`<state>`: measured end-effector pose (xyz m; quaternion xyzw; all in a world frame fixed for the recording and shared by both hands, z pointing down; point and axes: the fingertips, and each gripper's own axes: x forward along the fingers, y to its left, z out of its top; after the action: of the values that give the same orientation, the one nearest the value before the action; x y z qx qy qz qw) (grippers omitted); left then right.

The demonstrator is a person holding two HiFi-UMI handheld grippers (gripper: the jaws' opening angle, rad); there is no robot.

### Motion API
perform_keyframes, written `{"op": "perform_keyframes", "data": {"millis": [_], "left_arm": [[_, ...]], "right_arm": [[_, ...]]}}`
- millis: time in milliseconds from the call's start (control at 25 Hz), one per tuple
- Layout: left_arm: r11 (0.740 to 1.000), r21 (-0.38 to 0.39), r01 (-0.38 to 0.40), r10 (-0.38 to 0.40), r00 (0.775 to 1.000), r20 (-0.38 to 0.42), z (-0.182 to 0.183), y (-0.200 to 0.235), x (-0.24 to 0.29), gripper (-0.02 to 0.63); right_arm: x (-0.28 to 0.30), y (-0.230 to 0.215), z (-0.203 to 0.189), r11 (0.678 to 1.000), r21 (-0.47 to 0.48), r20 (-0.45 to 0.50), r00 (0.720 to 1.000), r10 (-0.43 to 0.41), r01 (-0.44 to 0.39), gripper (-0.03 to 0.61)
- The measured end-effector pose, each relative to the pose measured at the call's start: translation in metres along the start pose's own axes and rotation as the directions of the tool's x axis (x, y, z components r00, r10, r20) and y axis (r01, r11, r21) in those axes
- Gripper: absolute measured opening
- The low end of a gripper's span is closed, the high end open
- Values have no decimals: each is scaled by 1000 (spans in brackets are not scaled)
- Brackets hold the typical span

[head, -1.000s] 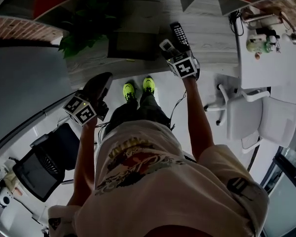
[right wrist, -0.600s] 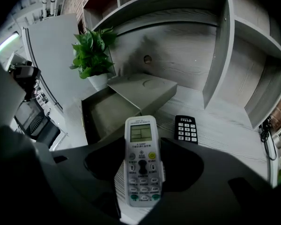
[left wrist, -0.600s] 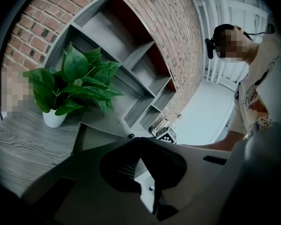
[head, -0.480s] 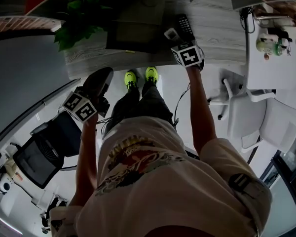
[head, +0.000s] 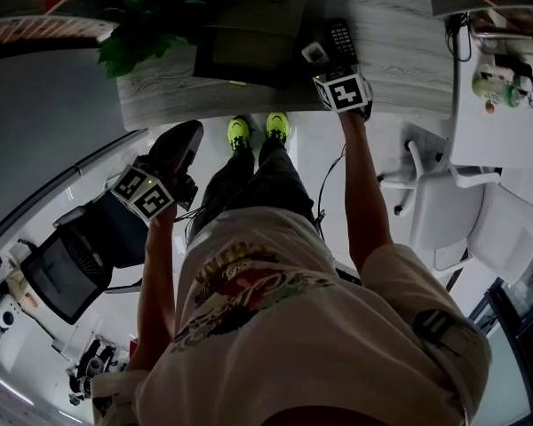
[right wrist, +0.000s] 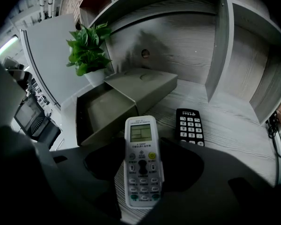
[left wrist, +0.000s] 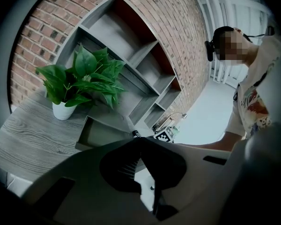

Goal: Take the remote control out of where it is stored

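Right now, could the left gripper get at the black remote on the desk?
Probably not without moving: the left gripper hangs shut over the floor, off the desk, while the black remote lies beyond the right gripper holding the white remote.

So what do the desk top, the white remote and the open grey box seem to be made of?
Desk top: wood or wood-look laminate, matte; grey grain lines. White remote: moulded plastic, slight sheen, probably rubbery buttons. Open grey box: likely cardboard or thin board, matte; flat thin walls.
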<state>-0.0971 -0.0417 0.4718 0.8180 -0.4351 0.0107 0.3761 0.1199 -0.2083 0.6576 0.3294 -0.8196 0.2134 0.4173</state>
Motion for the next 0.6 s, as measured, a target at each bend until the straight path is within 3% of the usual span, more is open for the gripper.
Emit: {"op": "perform_keyframes", "data": {"millis": [600], "left_arm": [[999,-32,-27,27,1000,12,-13,-1,-6,8]], "right_arm": [[13,3,-10,999,-39,-36,999,-5,4,247]]}}
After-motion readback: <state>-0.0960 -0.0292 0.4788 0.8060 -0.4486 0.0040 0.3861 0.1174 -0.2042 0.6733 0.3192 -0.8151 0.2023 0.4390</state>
